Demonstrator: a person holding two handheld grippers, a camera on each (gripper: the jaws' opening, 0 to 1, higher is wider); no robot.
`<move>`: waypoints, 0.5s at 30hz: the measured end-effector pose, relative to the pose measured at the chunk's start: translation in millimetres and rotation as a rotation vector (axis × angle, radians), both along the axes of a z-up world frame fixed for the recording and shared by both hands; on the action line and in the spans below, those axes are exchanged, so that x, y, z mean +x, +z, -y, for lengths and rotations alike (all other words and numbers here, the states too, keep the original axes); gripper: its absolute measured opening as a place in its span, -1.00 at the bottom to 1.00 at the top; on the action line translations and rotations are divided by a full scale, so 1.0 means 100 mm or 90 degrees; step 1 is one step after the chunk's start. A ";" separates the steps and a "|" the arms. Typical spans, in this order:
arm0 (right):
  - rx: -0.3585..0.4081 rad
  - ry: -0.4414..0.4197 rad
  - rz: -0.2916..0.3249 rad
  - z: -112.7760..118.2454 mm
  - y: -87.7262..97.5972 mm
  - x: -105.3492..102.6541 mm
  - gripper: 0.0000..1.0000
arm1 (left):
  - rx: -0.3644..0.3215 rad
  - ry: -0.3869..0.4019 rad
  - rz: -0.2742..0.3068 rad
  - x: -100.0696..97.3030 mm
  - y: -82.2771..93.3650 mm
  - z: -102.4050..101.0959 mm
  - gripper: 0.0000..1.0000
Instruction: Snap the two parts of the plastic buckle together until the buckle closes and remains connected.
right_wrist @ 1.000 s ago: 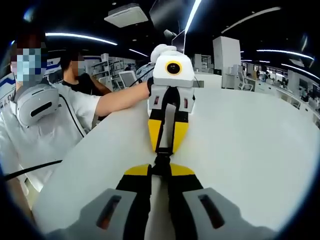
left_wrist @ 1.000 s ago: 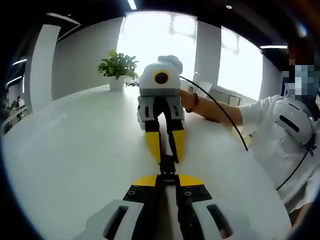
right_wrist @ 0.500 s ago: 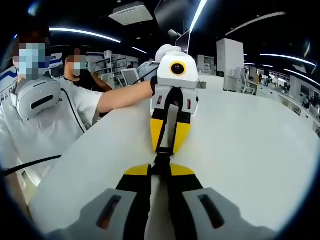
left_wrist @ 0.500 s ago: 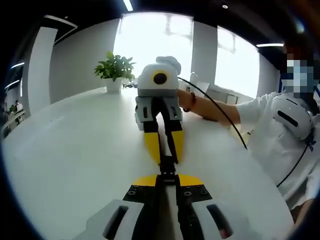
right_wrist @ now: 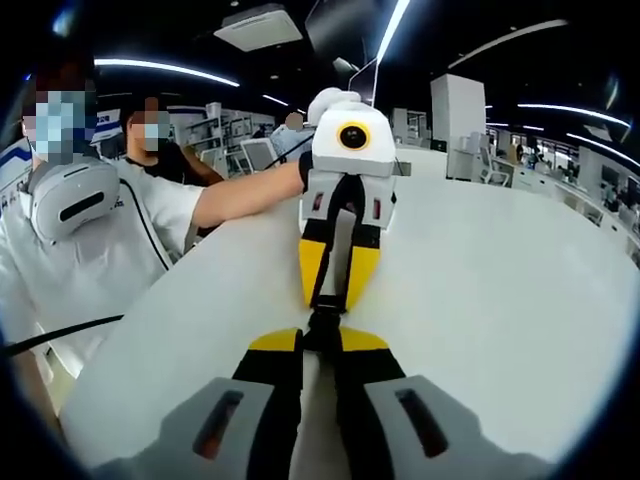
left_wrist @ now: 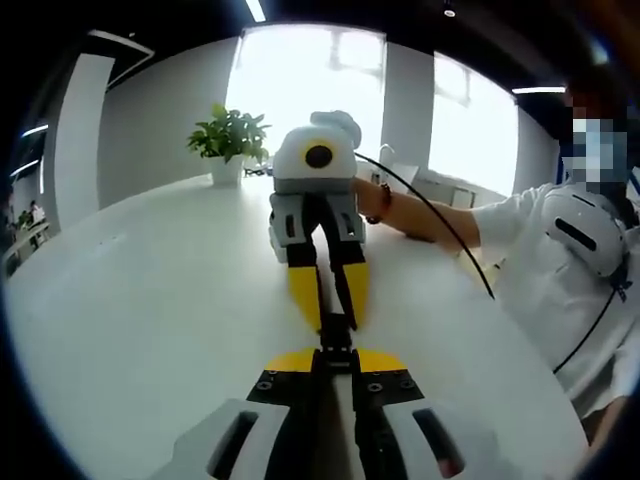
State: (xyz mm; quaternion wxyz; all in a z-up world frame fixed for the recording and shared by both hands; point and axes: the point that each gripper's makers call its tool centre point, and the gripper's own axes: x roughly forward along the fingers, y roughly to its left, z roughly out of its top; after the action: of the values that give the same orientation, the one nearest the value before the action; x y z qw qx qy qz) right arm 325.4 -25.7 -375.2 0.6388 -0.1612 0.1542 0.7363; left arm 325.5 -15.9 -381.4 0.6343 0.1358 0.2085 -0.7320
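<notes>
The black plastic buckle [left_wrist: 337, 334] hangs just above the white table [left_wrist: 150, 300], between two yellow-tipped grippers that face each other tip to tip. In the left gripper view my left gripper [left_wrist: 335, 354] rises from the bottom, shut on its half of the buckle. Opposite it, my right gripper [left_wrist: 330, 316] is shut on the other half. The right gripper view has the same meeting reversed: right gripper [right_wrist: 320, 342] below, buckle [right_wrist: 322, 322] in the middle, left gripper [right_wrist: 330, 298] beyond. The two halves touch. I cannot tell whether they are latched.
A potted plant [left_wrist: 232, 135] stands at the table's far edge. A person in a white shirt [left_wrist: 570, 270] sits at the table's side, one arm stretched to the far gripper, with a black cable [left_wrist: 440, 225] trailing. A second person [right_wrist: 165, 155] sits behind.
Both views shifted very slightly. The grippers and the buckle between them stay as they were.
</notes>
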 end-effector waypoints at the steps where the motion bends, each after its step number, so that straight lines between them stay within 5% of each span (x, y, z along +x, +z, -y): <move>1: -0.002 0.001 0.002 0.00 0.00 0.01 -0.79 | 0.002 0.001 0.000 0.00 0.00 0.00 -0.83; 15: -0.018 -0.004 0.001 -0.01 0.00 -0.01 -0.84 | 0.011 0.013 -0.013 0.05 0.01 -0.01 -0.86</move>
State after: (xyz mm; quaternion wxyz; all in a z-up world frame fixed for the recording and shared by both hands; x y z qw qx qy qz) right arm 324.4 -24.6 -375.5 0.6387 -0.1703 0.1650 0.7320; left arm 330.1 -15.2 -380.6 0.6383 0.1315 0.2225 -0.7252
